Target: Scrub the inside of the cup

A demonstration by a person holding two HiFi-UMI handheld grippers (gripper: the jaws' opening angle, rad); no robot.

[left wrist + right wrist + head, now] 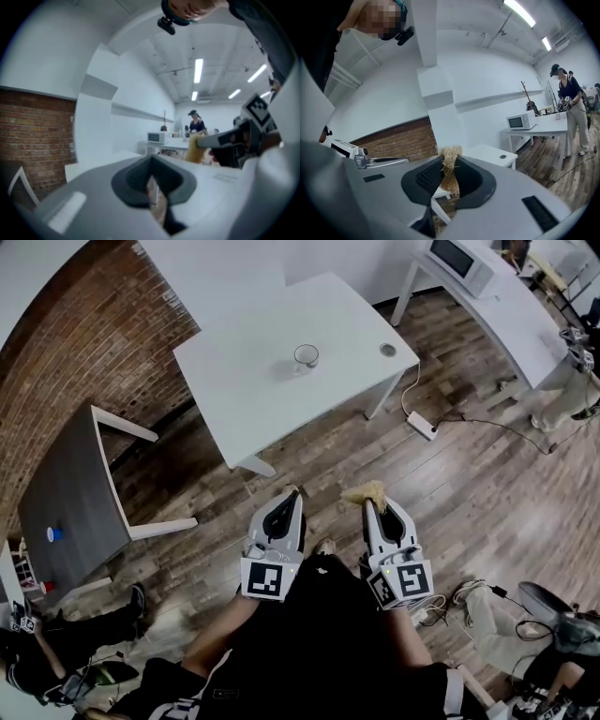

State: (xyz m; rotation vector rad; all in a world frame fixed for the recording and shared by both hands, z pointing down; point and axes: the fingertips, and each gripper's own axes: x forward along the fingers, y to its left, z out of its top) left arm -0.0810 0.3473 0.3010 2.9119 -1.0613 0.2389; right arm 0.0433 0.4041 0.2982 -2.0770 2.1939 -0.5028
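Between your right gripper's jaws a tuft of straw-coloured scrubber is clamped, its frayed end sticking out past the tips. Your left gripper has its jaws pressed together on nothing. Both hang side by side over the wood floor, well apart from the cup: small, clear glass, upright, mouth up, standing on the white table ahead.
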